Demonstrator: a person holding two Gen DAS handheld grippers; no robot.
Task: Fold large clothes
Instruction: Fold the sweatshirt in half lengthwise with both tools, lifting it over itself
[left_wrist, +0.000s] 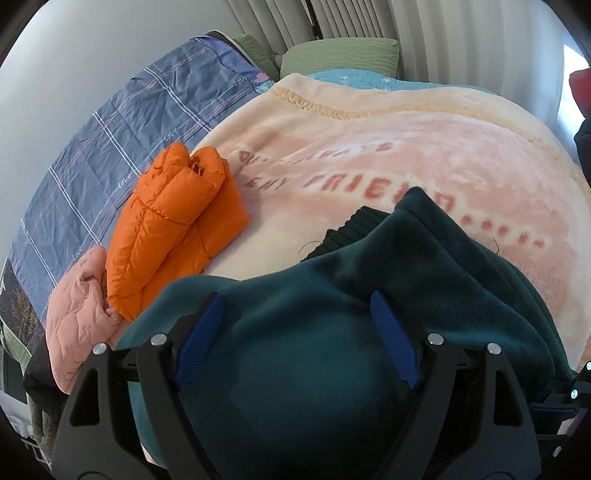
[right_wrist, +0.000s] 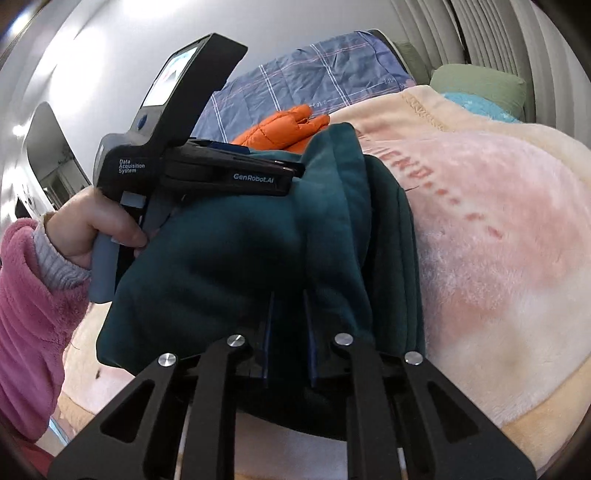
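The dark teal fleece garment (left_wrist: 314, 332) has a blackish ribbed edge. The blanket (left_wrist: 406, 155) under it is cream and pale pink with blurred reddish lettering, seemingly "FRIEND". A bright orange quilted jacket (left_wrist: 173, 221) lies beside a salmon-pink quilted garment (left_wrist: 77, 314). The sheet (left_wrist: 122, 133) is slate blue with a white and pink check. The pillows (left_wrist: 340, 55) are sage green. The gripper pads (left_wrist: 199, 332) are blue.

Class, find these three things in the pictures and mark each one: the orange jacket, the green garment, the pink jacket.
orange jacket (left_wrist: 173, 225): left wrist view, middle of its folded quilted top.
green garment (right_wrist: 229, 251): right wrist view, broad fleece face left of the fold.
pink jacket (left_wrist: 75, 317): left wrist view, centre of its quilted surface.
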